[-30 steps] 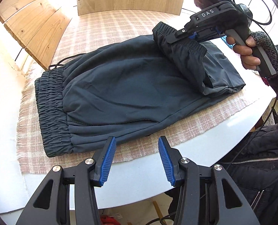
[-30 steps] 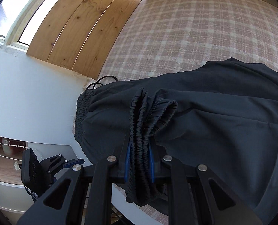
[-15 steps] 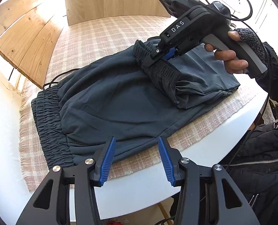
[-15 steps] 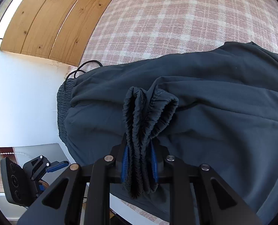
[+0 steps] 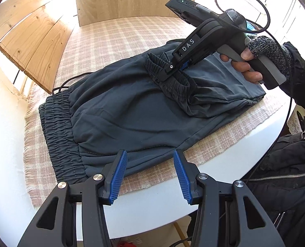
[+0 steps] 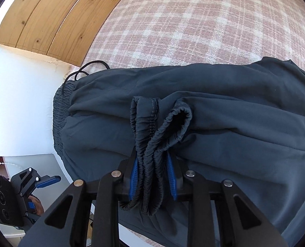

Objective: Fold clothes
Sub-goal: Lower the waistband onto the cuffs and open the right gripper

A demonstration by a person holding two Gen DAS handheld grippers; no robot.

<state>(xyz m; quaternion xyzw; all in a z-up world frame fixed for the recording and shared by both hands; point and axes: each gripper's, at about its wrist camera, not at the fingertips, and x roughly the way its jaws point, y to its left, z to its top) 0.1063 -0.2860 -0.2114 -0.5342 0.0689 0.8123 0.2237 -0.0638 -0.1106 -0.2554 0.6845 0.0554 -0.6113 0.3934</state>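
White round table under checked cloth, dark trousers half folded, right tool clamped on elastic cuffs, left tool apart at lower frame.

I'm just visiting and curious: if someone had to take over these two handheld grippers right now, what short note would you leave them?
Right gripper: shut on the elastic leg cuffs of the dark trousers, holding them above the middle of the garment.
Left gripper: open, holding nothing, at the near table edge by the trousers' near side.
Trousers: lying on the checked cloth, waistband flat at the left, legs doubled over toward it.
Done: the fold of the legs is under way.
Left: probably carry the cuffs on to the waistband, let go, smooth, then fold again if wanted.
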